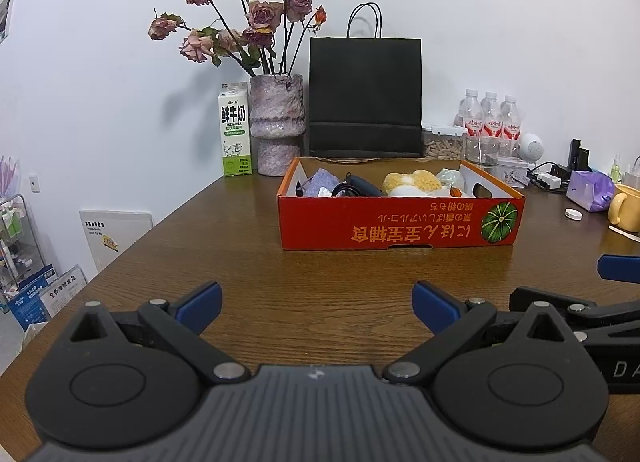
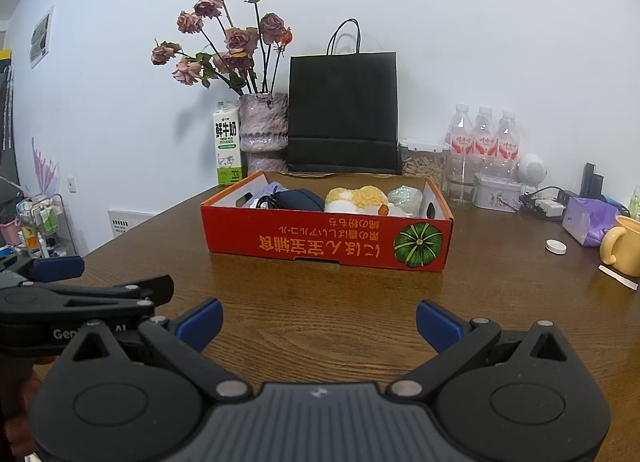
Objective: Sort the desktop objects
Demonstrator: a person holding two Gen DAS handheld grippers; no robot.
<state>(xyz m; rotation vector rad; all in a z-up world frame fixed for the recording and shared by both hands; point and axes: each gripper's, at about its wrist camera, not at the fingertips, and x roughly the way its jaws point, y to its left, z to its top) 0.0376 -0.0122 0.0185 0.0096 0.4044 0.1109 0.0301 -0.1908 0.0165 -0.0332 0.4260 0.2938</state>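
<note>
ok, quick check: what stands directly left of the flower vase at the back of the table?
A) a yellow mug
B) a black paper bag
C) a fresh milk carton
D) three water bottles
C: the white-and-green fresh milk carton stands right beside the flower vase on its left, while the black paper bag is on the vase's right.

Both cameras sit low over the wooden table (image 1: 224, 246), each looking forward past its own spread blue fingertips toward the back wall. The left gripper (image 1: 316, 304) has the red box (image 1: 400, 222) dead ahead; the right gripper (image 2: 319, 322) sees it ahead and slightly left. Both views share box, vase (image 2: 264, 126) and black bag (image 1: 365, 98), and each catches the other gripper at its edge.
</note>
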